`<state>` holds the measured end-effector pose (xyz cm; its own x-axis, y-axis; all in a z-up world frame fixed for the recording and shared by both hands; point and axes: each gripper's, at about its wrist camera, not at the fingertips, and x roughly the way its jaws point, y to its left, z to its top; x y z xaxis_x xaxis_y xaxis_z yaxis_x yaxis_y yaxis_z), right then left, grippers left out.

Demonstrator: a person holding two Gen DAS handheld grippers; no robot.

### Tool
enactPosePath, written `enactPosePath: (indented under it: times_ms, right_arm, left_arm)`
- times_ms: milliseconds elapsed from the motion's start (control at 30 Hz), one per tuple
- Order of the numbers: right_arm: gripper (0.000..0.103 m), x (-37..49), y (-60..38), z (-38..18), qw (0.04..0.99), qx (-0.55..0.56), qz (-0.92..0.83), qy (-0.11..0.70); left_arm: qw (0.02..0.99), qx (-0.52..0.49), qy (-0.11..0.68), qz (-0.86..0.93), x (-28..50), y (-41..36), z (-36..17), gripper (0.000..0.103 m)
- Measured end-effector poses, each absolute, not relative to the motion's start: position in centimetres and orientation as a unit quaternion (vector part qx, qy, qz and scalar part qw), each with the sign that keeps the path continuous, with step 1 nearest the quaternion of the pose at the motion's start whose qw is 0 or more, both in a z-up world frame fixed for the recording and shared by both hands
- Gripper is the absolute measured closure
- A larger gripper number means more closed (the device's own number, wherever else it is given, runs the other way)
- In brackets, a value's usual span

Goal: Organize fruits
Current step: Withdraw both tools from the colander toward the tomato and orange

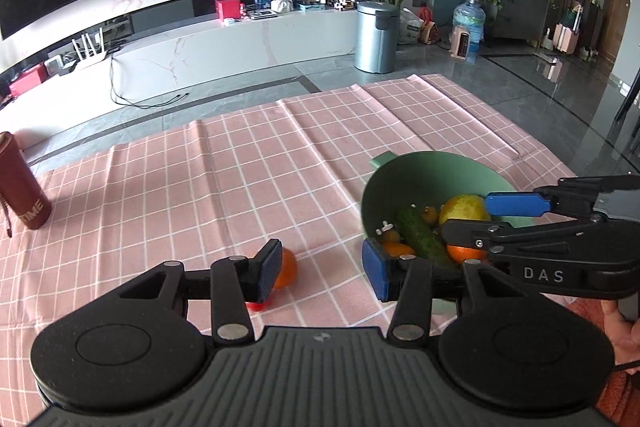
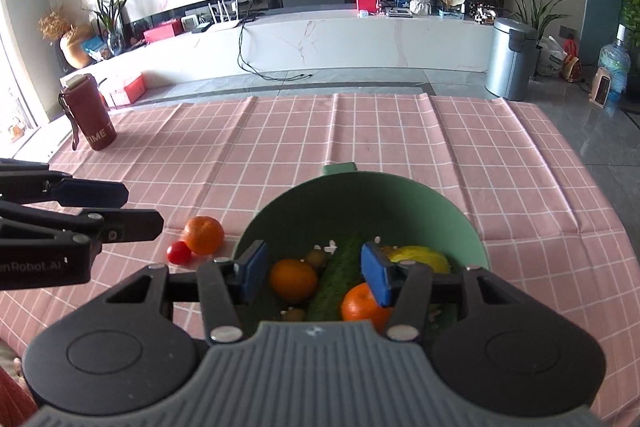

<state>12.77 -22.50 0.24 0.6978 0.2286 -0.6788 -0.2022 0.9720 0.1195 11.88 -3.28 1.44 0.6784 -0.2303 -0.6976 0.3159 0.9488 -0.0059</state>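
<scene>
while a maroon tumbler [image 2: 89, 115] stands at the upper left of the pink checked tablecloth [image 2: 360, 135], the left gripper [image 1: 322, 269] hangs with its blue pads spread apart and empty, one pad just in front of a loose orange [image 2: 204, 229] and a small red tomato [image 2: 179, 252] lying side by side left of centre. at lower centre the right gripper [image 2: 316, 273], fingers likewise parted, hovers over the green bowl [image 2: 400, 195], which holds two oranges, a cucumber [image 2: 340, 277] and a yellow lemon [image 2: 420, 254].
</scene>
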Motion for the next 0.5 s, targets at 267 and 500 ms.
enactPosePath:
  times_ms: [267,500]
  right_arm:
    - [0.054,8.9,-17.0,-0.8,0.933,0.015,0.121,0.338]
    - [0.065,7.2,-13.1,-3.2,0.929,-0.026,0.152,0.337]
  left_arm:
    - [0.918,0.018,0.379,-0.116,10.1,1.1,-0.3,0.048]
    - [0.914,-0.019,0.387,-0.123,9.6,4.4,-2.7,0.048]
